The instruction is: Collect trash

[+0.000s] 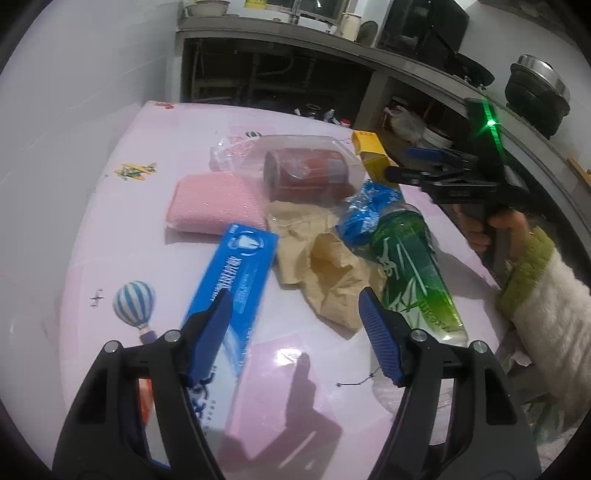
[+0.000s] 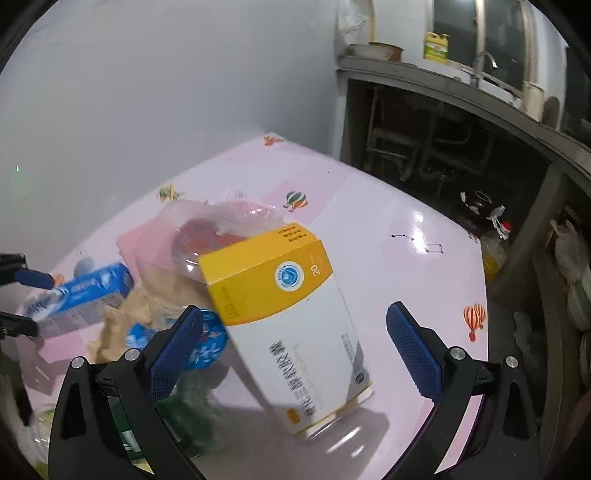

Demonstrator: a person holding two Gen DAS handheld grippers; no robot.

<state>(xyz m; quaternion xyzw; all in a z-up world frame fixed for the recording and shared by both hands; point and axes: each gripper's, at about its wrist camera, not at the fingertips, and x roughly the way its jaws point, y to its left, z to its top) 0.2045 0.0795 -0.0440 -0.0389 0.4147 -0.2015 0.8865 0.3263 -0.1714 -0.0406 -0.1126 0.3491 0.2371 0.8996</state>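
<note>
Trash lies on a pink table (image 1: 110, 229). My left gripper (image 1: 293, 306) is open above a blue toothpaste box (image 1: 232, 280), beside crumpled brown paper (image 1: 325, 266) and a green plastic bottle (image 1: 410, 266). Behind them lie a pink sponge (image 1: 214, 203), a red can (image 1: 306, 171) inside clear plastic, and a blue wrapper (image 1: 364, 210). My right gripper (image 2: 293, 319) is open around a yellow-and-white carton (image 2: 288, 317), not touching it. The carton also shows in the left wrist view (image 1: 369, 151), with the right gripper (image 1: 397, 162) at it.
A kitchen counter (image 1: 332, 33) with pots and bottles runs behind and to the right of the table. The table edge (image 2: 484, 332) drops off on the right, with jars and bags on low shelves beyond. A white wall (image 2: 147, 92) stands at the left.
</note>
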